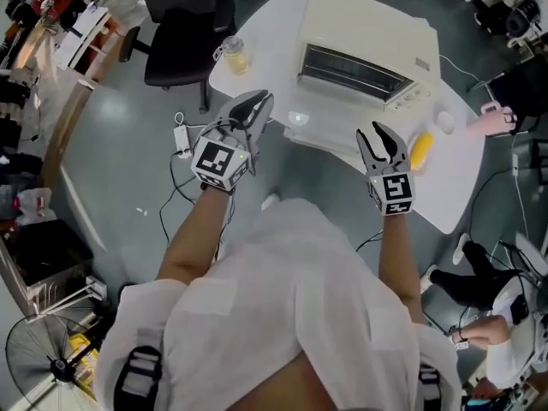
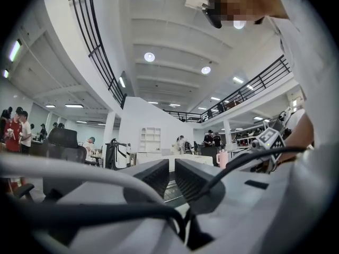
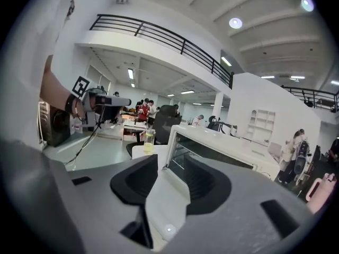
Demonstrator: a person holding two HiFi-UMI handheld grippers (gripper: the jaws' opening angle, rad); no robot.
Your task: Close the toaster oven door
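two hand-held grippers hover at the front edge of the white table, one on each side of the work. the task's thing, the cream-white box-shaped toaster oven, stands in the middle of that table with its dark mouth facing you. its door is not closed: it lies dropped down flat toward you, a bright spot of light on its pane.

your left gripper sits just off the left front corner of the door. in the left gripper view its black pads stand only a narrow slit apart, and nothing is caught between them. whether it touches the door you cannot tell.

your right gripper is at the door's right front corner. in the right gripper view its jaws stand moderately wide, tilted a little downward, and the pale slab of the open door shows in the gap running up to the oven. the pads are not pressing on it.

a small clear jar of yellow liquid stands on the table's left corner, well apart from the oven. a yellow oblong object lies just right of your right gripper. a black office chair is parked beyond the table's left end.
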